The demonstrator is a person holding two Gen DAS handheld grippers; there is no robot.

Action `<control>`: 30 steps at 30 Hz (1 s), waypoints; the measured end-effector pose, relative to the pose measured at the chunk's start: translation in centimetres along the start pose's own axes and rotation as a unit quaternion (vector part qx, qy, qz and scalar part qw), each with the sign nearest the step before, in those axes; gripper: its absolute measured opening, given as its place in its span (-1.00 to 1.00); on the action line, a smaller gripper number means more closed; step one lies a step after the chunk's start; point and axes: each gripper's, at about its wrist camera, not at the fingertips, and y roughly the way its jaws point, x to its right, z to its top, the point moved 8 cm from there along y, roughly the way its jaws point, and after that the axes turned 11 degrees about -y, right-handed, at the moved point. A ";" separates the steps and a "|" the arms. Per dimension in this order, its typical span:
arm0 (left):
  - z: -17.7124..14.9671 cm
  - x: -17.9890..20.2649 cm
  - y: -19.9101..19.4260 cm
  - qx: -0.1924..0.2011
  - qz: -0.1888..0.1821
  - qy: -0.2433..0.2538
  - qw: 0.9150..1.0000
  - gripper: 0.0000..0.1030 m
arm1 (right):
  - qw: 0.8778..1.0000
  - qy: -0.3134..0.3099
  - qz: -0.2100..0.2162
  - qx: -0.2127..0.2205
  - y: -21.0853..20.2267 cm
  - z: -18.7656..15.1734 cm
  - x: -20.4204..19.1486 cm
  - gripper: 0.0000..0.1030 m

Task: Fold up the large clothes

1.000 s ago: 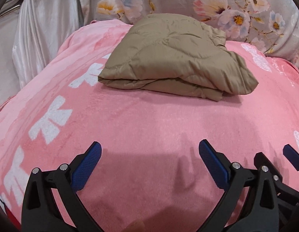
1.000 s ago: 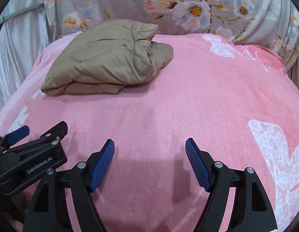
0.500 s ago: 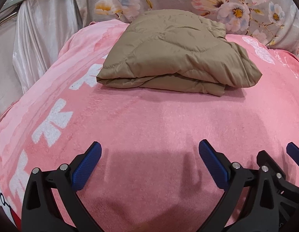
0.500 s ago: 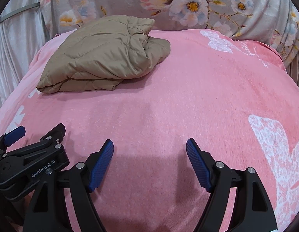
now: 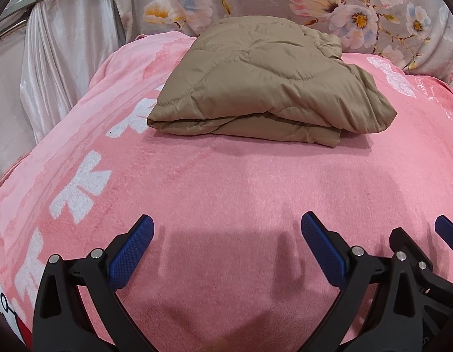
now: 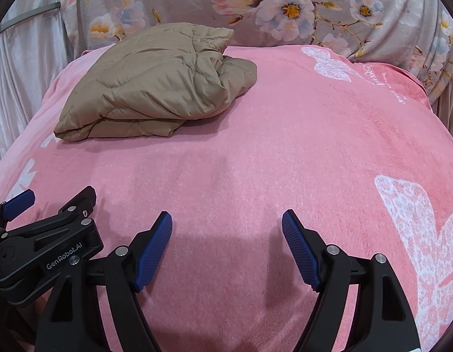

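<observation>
Folded tan jacket [image 5: 264, 82] is laid on pink blanket [image 5: 226, 182] near far edge. Left gripper [image 5: 227, 234] & right gripper [image 6: 226, 231]: fingers spread wide, nothing held, both well apart from jacket.

near: bare pink blanket [image 5: 226, 176] | far: folded jacket [image 5: 264, 85] blocks

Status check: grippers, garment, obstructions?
Left gripper open, empty. Right gripper open, empty. Tan quilted jacket folded on pink blanket, untouched. Nothing between.
</observation>
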 end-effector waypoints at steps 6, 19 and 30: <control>0.0 0.0 0.0 0.000 0.000 0.000 1.000 0.91 | 1.000 0.000 -0.005 0.001 -0.1 0.0 0.0 0.46; 0.1 0.0 -0.1 0.001 0.002 0.001 1.000 0.90 | 1.000 -0.002 -0.014 0.002 -0.3 0.1 0.1 0.46; 0.0 0.0 0.0 0.000 0.002 0.003 1.000 0.89 | 1.000 -0.003 -0.015 0.002 -0.3 0.1 0.1 0.46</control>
